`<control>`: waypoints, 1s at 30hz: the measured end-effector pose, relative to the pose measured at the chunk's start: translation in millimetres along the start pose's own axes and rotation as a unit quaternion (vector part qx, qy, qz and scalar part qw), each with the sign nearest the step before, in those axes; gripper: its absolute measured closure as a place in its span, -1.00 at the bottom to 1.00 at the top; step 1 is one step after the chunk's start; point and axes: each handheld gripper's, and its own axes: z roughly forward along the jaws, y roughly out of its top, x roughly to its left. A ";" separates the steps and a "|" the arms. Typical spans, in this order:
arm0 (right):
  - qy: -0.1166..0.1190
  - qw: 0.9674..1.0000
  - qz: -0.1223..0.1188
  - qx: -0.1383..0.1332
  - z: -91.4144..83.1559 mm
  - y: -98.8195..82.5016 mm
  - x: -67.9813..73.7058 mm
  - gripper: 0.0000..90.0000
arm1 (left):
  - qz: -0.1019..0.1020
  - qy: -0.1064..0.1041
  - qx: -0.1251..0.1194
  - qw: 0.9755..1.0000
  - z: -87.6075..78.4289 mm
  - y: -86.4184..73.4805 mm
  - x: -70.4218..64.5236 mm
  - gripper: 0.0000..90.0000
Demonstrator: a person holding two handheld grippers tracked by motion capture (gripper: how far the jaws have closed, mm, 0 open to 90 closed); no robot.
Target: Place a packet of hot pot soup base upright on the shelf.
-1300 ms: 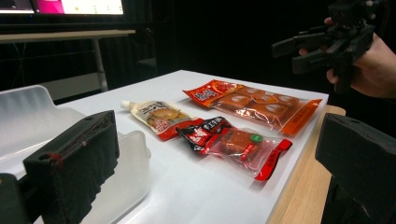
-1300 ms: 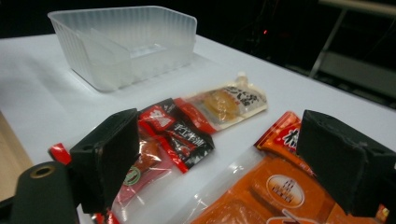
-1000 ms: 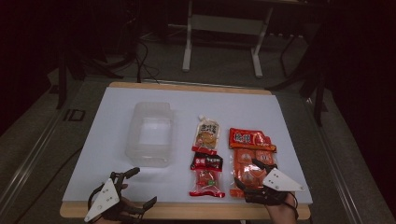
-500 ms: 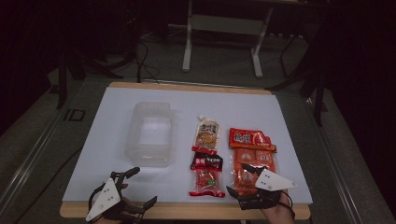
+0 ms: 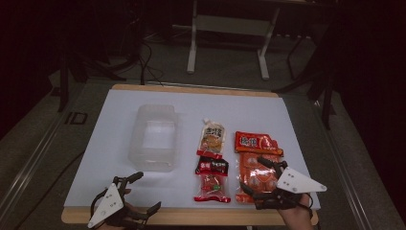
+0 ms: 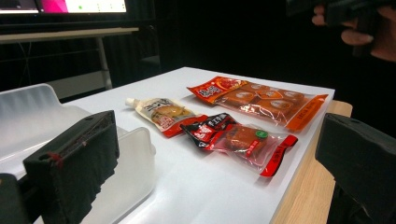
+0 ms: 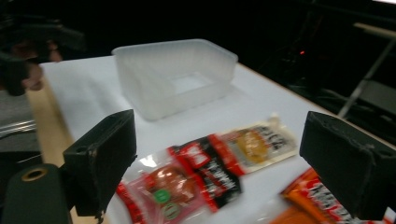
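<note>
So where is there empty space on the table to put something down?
There is bare white table left of the clear tub, behind it along the far edge, and in front of it near the left gripper. It is crowded on the right, where three snack packets lie close together under the right gripper.

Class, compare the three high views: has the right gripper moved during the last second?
Yes. The right gripper has slid left over the orange packet, toward the red and black packet, which lies unmoved.
</note>
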 end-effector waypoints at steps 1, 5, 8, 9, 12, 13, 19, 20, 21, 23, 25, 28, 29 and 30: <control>-0.007 1.000 -0.004 0.000 -1.2 2.7 -3.7 -0.77 | 0.000 0.000 0.001 1.000 -0.1 0.0 0.2 -1.00; -0.025 1.000 -0.004 -0.007 -5.5 11.1 -19.8 -0.77 | 0.000 0.001 0.002 1.000 0.0 -0.2 0.5 -1.00; -0.034 0.999 -0.004 -0.011 -7.3 15.6 -30.5 -0.76 | 0.000 0.001 0.003 1.000 0.5 -0.4 0.4 -1.00; -0.038 0.999 -0.007 -0.007 -7.2 16.9 -33.6 -0.77 | 0.001 0.000 0.003 1.000 0.7 -0.5 0.3 -1.00; -0.052 0.999 -0.011 0.009 -5.1 18.9 -43.0 -0.77 | 0.000 0.000 0.003 1.000 1.1 -0.6 0.2 -1.00; -0.056 0.998 -0.007 0.011 -4.5 18.9 -46.0 -0.76 | 0.000 0.000 0.004 1.000 1.1 -0.7 0.3 -1.00; -0.087 0.996 0.010 0.029 2.1 16.6 -61.8 -0.77 | -0.001 0.001 0.005 1.000 0.9 -0.9 1.0 -1.00; -0.095 0.995 0.019 0.025 3.1 16.2 -64.4 -0.77 | -0.001 0.001 0.005 1.000 0.9 -1.0 1.1 -1.00; -0.098 0.995 0.029 0.021 4.0 15.8 -67.2 -0.77 | -0.002 0.001 0.005 1.000 0.9 -1.0 1.1 -1.00; -0.102 0.994 0.036 0.019 4.8 14.7 -72.8 -0.77 | -0.002 0.001 0.005 1.000 1.0 -1.0 1.0 -1.00; -0.109 0.993 0.040 0.022 6.3 13.2 -78.3 -0.77 | -0.001 0.000 0.005 1.000 1.3 -1.1 0.8 -1.00; -0.118 0.991 0.049 0.033 10.0 9.6 -89.5 -0.77 | -0.001 -0.001 0.006 1.000 1.6 -1.2 0.4 -1.00; -0.125 0.990 0.051 0.036 10.9 8.4 -92.5 -0.77 | -0.001 -0.001 0.006 1.000 1.6 -1.2 0.4 -1.00; -0.128 0.990 0.054 0.038 11.8 6.7 -96.7 -0.77 | -0.001 -0.001 0.006 1.000 1.6 -1.2 0.4 -1.00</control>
